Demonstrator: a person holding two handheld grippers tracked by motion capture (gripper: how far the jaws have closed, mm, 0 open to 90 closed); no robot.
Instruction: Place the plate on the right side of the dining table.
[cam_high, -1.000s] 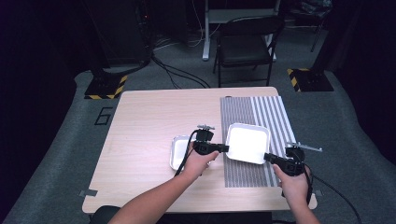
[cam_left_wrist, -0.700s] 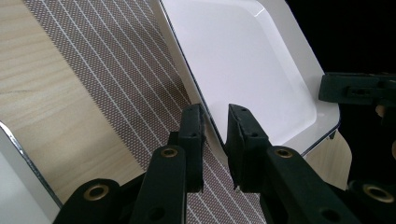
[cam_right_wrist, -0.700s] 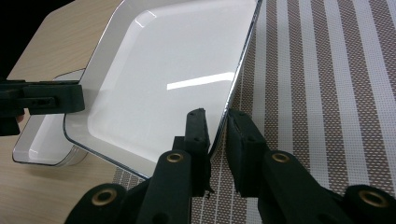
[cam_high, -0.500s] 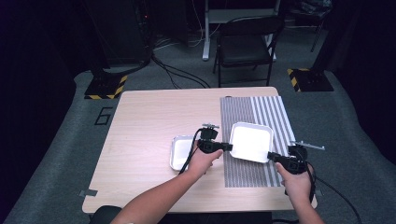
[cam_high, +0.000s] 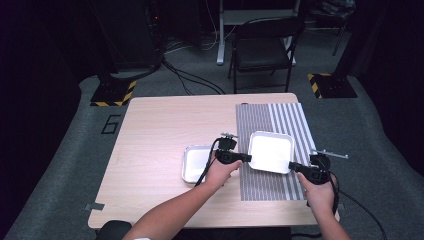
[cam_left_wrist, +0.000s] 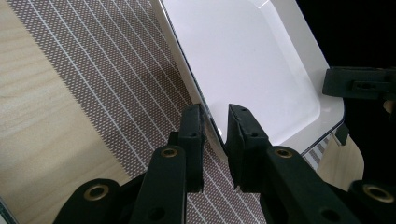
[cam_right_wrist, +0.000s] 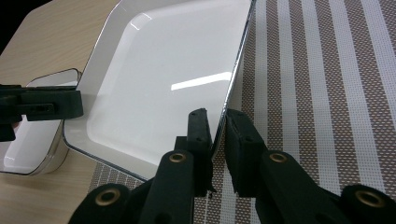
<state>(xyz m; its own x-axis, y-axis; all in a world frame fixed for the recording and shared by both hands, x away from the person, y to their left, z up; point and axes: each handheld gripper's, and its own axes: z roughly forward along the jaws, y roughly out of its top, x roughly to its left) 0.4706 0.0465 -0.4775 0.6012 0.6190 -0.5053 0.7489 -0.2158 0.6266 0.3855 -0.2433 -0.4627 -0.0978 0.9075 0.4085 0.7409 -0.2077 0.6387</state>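
One white tray (cam_high: 270, 151) hangs between my two grippers, its rim caught in both sets of jaws. My left gripper (cam_left_wrist: 215, 126) has its jaws narrowed onto the rim at one side; in the left gripper view the tray's thin edge runs straight into the slot between them and its white floor spreads away beyond the tips. My right gripper (cam_right_wrist: 218, 122) bites the opposite rim the same way, its jaws pinched narrow on the edge, the tray spreading out ahead and to the left of them, tilted, with a bright glare across its floor. In the high view my left gripper (cam_high: 246, 158) meets the tray's left edge and my right gripper (cam_high: 291, 165) its near right corner.

Under the tray and under both sets of jaws lies one striped mat (cam_high: 287, 120), fine stripes on one half, broad ones on the other. Behind my left jaws, on bare wood, sits a second, smaller tray (cam_high: 193, 163); in the right gripper view it (cam_right_wrist: 32, 140) shows past the held tray's far corner. So two trays, one mat, one bench (cam_high: 165, 125). Beyond the bench stands one chair (cam_high: 262, 47).
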